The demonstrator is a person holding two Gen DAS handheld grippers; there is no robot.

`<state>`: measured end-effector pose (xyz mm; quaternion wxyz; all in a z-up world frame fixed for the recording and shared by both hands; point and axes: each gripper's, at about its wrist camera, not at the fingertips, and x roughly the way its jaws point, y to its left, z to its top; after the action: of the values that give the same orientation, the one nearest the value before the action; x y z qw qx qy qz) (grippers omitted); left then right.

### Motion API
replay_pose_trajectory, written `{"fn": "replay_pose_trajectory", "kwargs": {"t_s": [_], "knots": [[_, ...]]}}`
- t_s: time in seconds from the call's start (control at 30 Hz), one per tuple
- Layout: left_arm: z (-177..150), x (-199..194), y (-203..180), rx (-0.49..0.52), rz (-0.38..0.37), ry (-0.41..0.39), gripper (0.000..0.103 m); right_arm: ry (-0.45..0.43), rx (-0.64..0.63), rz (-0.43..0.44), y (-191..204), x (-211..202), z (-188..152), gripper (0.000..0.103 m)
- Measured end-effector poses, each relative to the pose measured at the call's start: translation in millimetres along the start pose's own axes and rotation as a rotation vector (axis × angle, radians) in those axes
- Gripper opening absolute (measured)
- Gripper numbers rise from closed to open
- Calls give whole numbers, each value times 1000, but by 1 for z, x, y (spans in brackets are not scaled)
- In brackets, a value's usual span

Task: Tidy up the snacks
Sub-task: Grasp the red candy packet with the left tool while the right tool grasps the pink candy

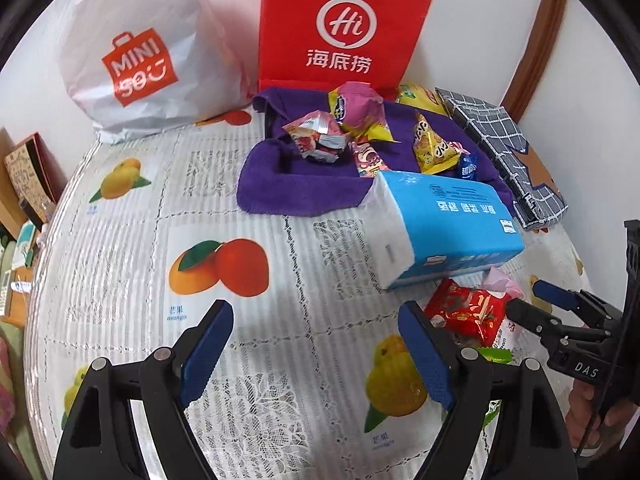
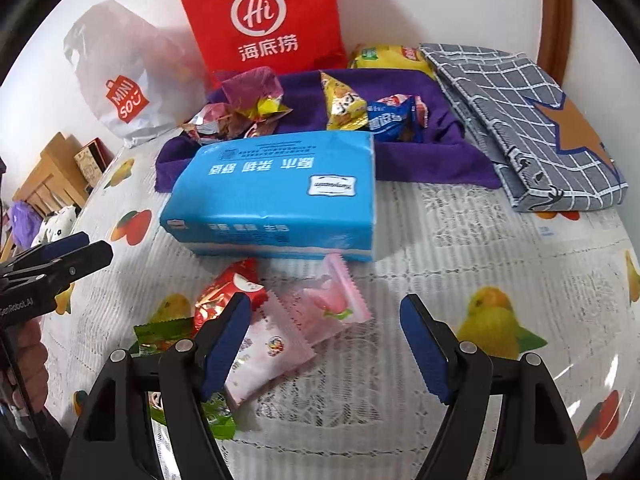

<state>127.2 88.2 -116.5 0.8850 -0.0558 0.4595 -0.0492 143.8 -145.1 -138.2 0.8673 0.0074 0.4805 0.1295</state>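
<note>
Left gripper [image 1: 316, 350]: jaws spread wide, nothing between the blue pads, hovering over the fruit-print tablecloth [image 1: 224, 208]. Right gripper [image 2: 324, 344]: jaws likewise spread, empty; its left pad sits just in front of a pink snack packet [image 2: 266, 354] lying on the cloth. In the left wrist view the right gripper appears at the right edge, its tips close to a red snack packet [image 1: 466, 312].

Near cluster, right wrist view: the red snack packet lies beside the pink one; a second pink packet with a peach print [image 2: 336, 304] lies just beyond, overlapping the first. A green wrapper [image 2: 160, 334] is partly hidden behind the left finger. All four lie flat on the cloth, just in front of the blue tissue pack [image 2: 276, 196].

The tissue pack lies on its broad side, its far edge resting over the front hem of the purple towel [image 2: 420, 156].

On the towel: a pile of snacks — a crumpled pink-and-yellow bag [image 1: 358, 110], a red-white packet [image 1: 316, 138], a yellow triangular packet [image 2: 344, 106], a small blue packet [image 2: 390, 120]. A yellow bag [image 2: 384, 56] lies behind the towel.

Right of the towel: a folded grey checked fabric box [image 2: 528, 128], flat on the table.

Farthest, against the white wall: a red paper bag [image 1: 340, 24] upright, and a white Miniso plastic bag [image 1: 140, 52] to its left.
</note>
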Motion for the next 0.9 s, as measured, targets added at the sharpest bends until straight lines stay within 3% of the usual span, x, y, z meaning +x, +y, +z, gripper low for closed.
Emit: {"fn": "replay_pose_trajectory", "kwargs": {"t_s": [0.13, 0.27, 0.4, 0.47, 0.7, 0.73, 0.8, 0.9], "knots": [[-2, 0, 2, -15, -26, 6, 83, 8, -24, 8, 7, 6, -1, 77], [-6, 0, 1, -13, -21, 12, 83, 40, -39, -37, 11, 19, -2, 77], [-9, 1, -1, -21, -23, 23, 83, 50, -25, -28, 11, 26, -4, 79], [-9, 0, -1, -21, -24, 25, 83, 53, -34, -19, 12, 31, -4, 85], [-15, -4, -9, 1, -9, 25, 83, 20, -64, 22, 2, 37, -1, 85], [-15, -3, -9, 1, -9, 26, 83, 14, -66, 39, 0, 38, -1, 81], [-17, -3, -12, 3, -7, 29, 83, 21, -75, 37, -5, 38, -2, 56], [-20, -2, -16, 3, -6, 34, 83, 18, -74, 46, -15, 31, -6, 48]]}}
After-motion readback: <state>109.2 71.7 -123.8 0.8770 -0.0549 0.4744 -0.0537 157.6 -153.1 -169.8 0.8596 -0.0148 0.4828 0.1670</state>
